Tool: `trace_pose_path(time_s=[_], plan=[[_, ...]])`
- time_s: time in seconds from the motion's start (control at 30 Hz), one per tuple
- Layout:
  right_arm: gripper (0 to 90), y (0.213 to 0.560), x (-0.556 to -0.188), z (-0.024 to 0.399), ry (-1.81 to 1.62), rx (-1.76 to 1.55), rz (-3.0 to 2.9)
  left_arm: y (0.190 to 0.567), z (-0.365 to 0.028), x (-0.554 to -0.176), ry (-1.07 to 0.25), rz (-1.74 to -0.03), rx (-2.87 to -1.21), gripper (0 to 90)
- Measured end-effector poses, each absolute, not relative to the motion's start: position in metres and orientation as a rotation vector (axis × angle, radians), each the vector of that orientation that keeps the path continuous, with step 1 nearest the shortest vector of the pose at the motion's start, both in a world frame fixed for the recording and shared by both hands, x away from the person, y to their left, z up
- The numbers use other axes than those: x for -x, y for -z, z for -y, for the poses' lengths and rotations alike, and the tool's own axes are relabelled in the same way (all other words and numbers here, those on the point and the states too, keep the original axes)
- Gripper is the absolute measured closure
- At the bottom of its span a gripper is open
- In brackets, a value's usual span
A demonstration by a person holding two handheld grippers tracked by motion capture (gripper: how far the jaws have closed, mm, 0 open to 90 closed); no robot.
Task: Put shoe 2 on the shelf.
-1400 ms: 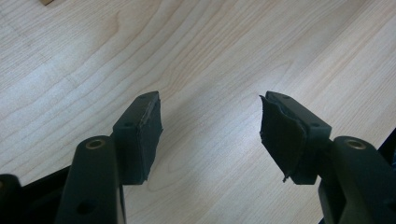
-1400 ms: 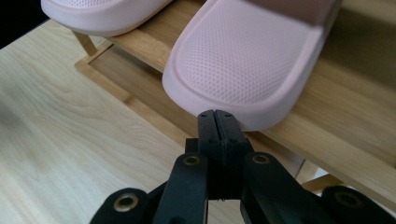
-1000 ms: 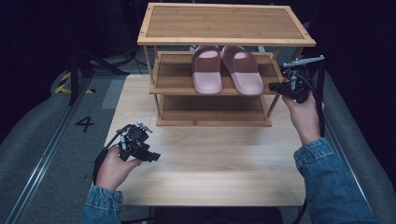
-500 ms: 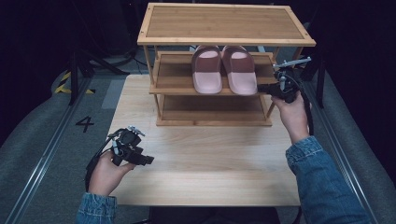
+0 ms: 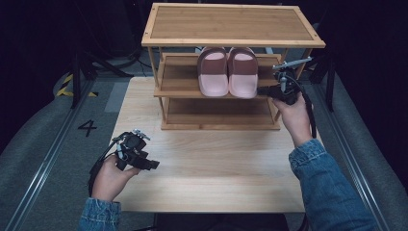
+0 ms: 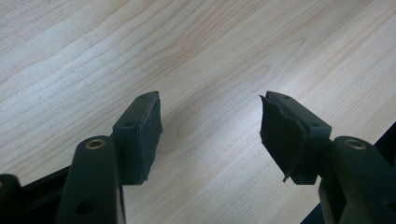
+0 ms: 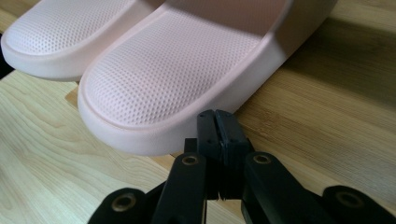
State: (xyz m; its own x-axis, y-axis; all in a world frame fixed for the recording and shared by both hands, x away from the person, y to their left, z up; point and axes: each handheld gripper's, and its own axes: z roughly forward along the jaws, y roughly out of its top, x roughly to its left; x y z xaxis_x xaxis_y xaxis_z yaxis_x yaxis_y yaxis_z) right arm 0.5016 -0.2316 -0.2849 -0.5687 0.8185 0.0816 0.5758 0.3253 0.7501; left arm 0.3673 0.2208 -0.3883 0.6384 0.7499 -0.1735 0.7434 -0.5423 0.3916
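A pale wooden table [image 5: 216, 173] stands in a dark room and carries a three-tier wooden shoe rack [image 5: 231, 29] at its far end. A pair of pink slippers [image 5: 227, 72] sits side by side on the rack's middle shelf. The right gripper [image 5: 269, 90], jaws pressed together on nothing, points at that shelf's right end, just beside the nearer slipper's heel [image 7: 154, 93]. Well in front of the rack, the left gripper [image 5: 150, 164] hangs over bare tabletop, jaws wide.

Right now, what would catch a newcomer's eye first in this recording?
The pair of pink slippers on the middle shelf of the wooden shoe rack stands out. The right gripper, jaws shut, points at the near edge of the closer slipper. The left gripper is open above the bare table.
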Motion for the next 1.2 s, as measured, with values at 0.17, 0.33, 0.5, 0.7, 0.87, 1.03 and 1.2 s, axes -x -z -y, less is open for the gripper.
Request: trace_pose_path(time_s=[0.17,0.33,0.5,0.7,0.87,1.03,1.2], plan=[[87.3,0.279,-0.494,0.236,-1.123,-1.226,-2.283,0.386,-0.222,-0.368,-0.028,-1.185,-2.413,38.2],[82.6,0.268,-0.478,0.244,-1.139,-1.182,-2.297,0.384,-0.222,-0.369,-0.04,-1.17,-2.425,38.1],[68.4,0.261,-0.463,0.26,-1.181,-1.164,-2.325,0.383,-0.221,-0.37,-0.052,-1.176,-2.434,38.1],[49.9,0.258,-0.438,0.283,-1.16,-1.145,-2.335,0.377,-0.223,-0.371,-0.075,-1.161,-2.433,37.6],[43.7,0.262,-0.417,0.301,-1.17,-1.11,-2.358,0.374,-0.223,-0.372,-0.083,-1.167,-2.427,37.3],[38.4,0.275,-0.4,0.32,-1.109,-1.121,-2.379,0.373,-0.222,-0.371,-0.077,-1.152,-2.441,37.2],[32.1,0.294,-0.385,0.343,-1.192,-1.113,-2.377,0.376,-0.226,-0.375,-0.069,-1.163,-2.433,37.1]])
